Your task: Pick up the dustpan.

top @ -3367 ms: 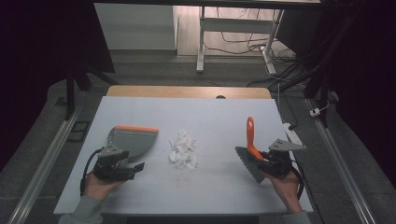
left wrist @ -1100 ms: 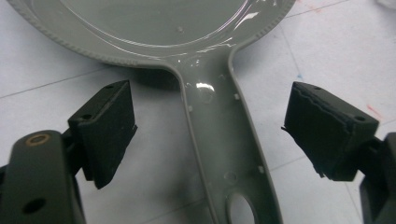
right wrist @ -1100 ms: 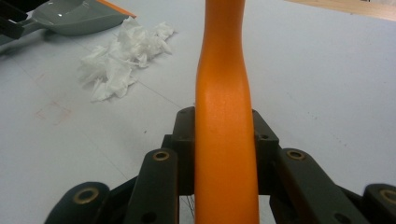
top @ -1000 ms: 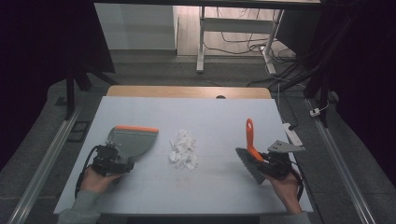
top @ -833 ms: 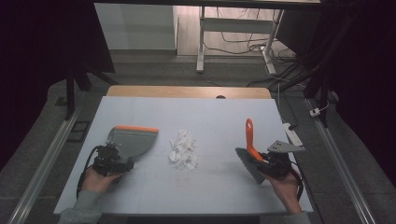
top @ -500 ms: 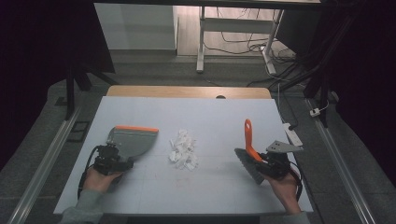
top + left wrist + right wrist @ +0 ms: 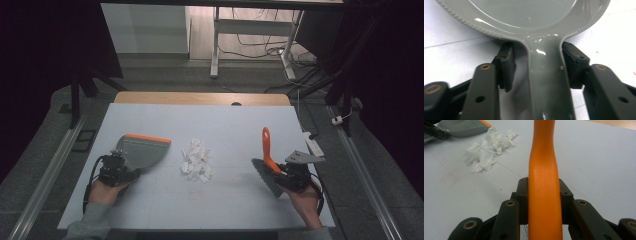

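Now: left jaws closing beside dustpan (image 7: 142, 152) handle, gap one side | right jaws clamp brush (image 7: 267, 156)

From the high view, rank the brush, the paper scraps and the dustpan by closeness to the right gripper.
1. Brush: clamped in the right gripper, near the table's right edge.
2. Paper scraps: mid-table, to the brush's left.
3. Dustpan: far left, by the left gripper.
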